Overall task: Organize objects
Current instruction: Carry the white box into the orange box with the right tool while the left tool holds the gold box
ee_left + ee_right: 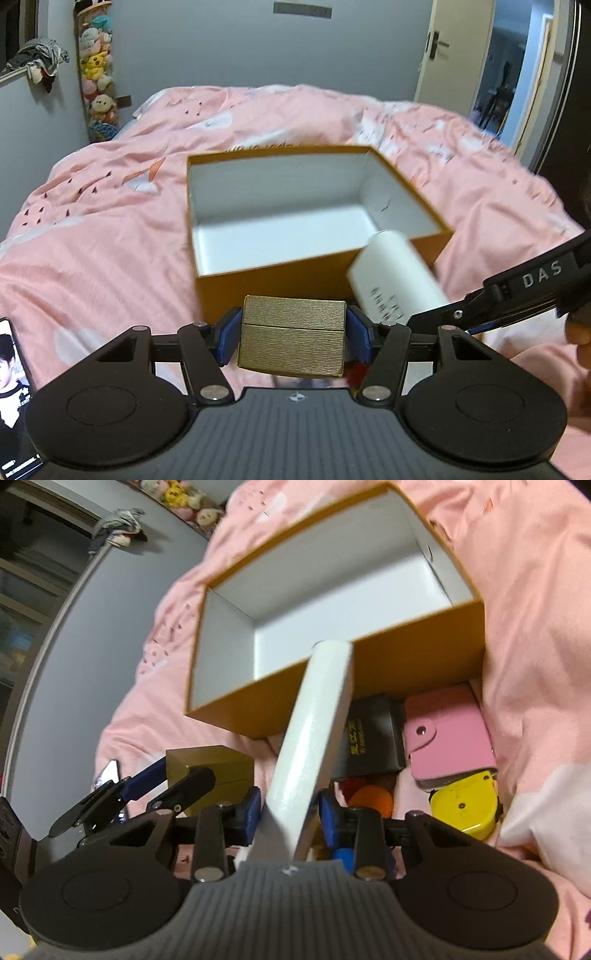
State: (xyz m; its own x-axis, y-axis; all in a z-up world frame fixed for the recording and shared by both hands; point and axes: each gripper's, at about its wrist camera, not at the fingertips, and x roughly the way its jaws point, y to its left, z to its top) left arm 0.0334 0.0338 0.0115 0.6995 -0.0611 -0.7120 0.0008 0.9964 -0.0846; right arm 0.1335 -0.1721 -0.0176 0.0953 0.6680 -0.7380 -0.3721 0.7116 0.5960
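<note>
Here, on the pink bed, left tongs clamp a gold box, right tongs a white bottle.

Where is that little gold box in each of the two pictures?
Left wrist view: the gold box sits bottom centre, clamped between the left gripper's blue pads.
Right wrist view: the same box is at lower left, held out beside the white bottle.
Shared landmark: the open orange box on the bed.
</note>
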